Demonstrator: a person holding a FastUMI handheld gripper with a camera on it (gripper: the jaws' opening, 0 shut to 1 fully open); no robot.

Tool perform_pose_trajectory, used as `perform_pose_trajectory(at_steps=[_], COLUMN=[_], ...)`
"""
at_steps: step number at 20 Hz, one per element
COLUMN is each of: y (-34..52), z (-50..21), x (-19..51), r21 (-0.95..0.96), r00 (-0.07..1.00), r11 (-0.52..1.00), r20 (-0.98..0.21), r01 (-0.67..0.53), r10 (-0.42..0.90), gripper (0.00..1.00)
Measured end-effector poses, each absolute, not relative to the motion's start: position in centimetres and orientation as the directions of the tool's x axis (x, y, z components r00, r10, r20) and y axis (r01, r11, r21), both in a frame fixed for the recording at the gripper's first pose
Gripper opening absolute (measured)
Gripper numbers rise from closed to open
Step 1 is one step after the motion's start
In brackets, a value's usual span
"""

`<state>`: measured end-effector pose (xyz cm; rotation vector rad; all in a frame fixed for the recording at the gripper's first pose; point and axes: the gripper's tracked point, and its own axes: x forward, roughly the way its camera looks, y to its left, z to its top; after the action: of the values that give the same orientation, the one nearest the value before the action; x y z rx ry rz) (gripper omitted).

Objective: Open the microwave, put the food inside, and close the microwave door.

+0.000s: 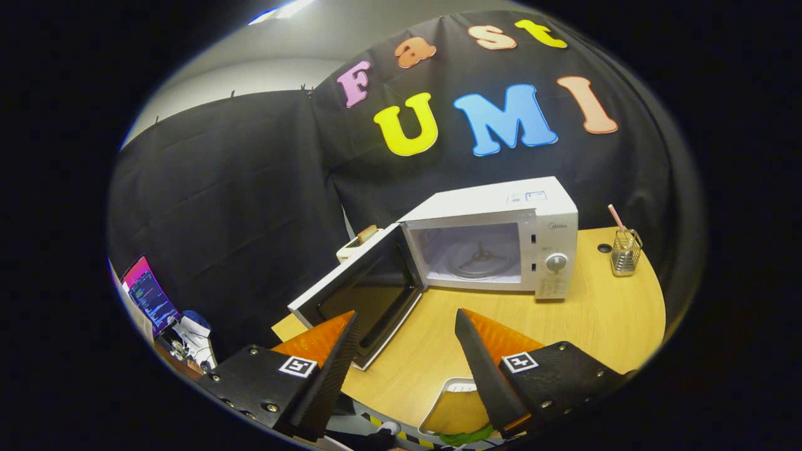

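A white microwave (501, 241) stands at the back of the wooden table (601, 326). Its door (363, 291) hangs wide open to the left, and the cavity with the glass turntable (476, 257) holds nothing. My gripper (407, 313) is open in front of it, above the table, with nothing between the fingers. The left fingertip reaches over the lower edge of the door. Close under the right finger lies a white-rimmed dish (454, 391) with something tan on it and a bit of green (470, 435) at its near side.
A wire holder (625, 252) with a pink straw stands on the table right of the microwave, near a small dark hole (604, 248). Behind the open door sits a small white appliance (351, 249) with a brown piece on top. A lit screen (149, 293) and clutter lie off the table's left side.
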<state>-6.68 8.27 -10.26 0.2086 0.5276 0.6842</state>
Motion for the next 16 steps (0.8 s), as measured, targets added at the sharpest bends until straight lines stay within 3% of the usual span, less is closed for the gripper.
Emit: perform_pose_trajectory(at_steps=[6, 16], y=[4.2, 1.0], z=[-15.4, -23.8], x=[-6.5, -8.8], r21=[0.399, 0.469], r00=[0.622, 0.483], r11=[0.79, 0.8], r20=[-0.487, -0.639], r01=[-0.467, -0.373], r10=[0.613, 0.599], gripper=[0.92, 0.92])
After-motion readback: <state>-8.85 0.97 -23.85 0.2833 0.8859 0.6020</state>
